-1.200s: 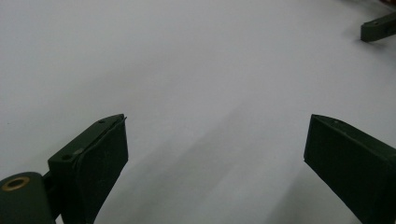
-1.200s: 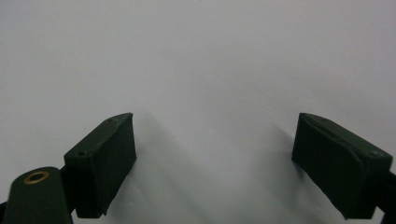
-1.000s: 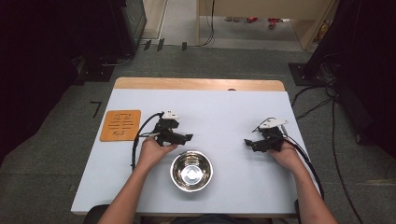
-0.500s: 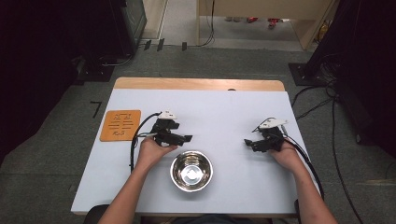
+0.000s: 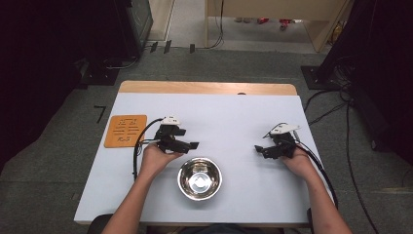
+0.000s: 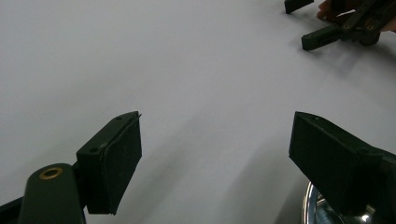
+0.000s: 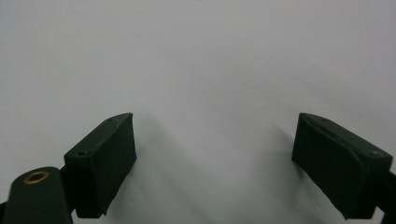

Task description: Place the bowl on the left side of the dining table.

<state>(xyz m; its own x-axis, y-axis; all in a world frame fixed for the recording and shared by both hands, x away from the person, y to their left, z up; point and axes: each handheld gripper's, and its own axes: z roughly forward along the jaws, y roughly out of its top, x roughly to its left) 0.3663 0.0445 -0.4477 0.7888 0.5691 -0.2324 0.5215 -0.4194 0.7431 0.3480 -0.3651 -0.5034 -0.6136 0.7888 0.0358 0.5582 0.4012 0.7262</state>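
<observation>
Currently at approach stage, nothing grasped. Left gripper (image 5: 187, 145) jaws wide, empty, resting on table (image 5: 229, 112) just beside steel bowl (image 5: 199, 178) at near-centre edge. Right gripper (image 5: 259, 148) jaws wide, empty, well apart from bowl. Orange mat (image 5: 125, 130) at far left. Next move, judged: left jaws over bowl rim, then close.

An orange mat (image 5: 125, 130) is lying flat near the left edge of the white table (image 5: 229, 112). A wooden strip (image 5: 207, 87) is running along the far edge of the table. Grey carpet (image 5: 58, 146) is covering the floor around it, and black cables (image 5: 336, 109) are lying on the carpet at the right.
</observation>
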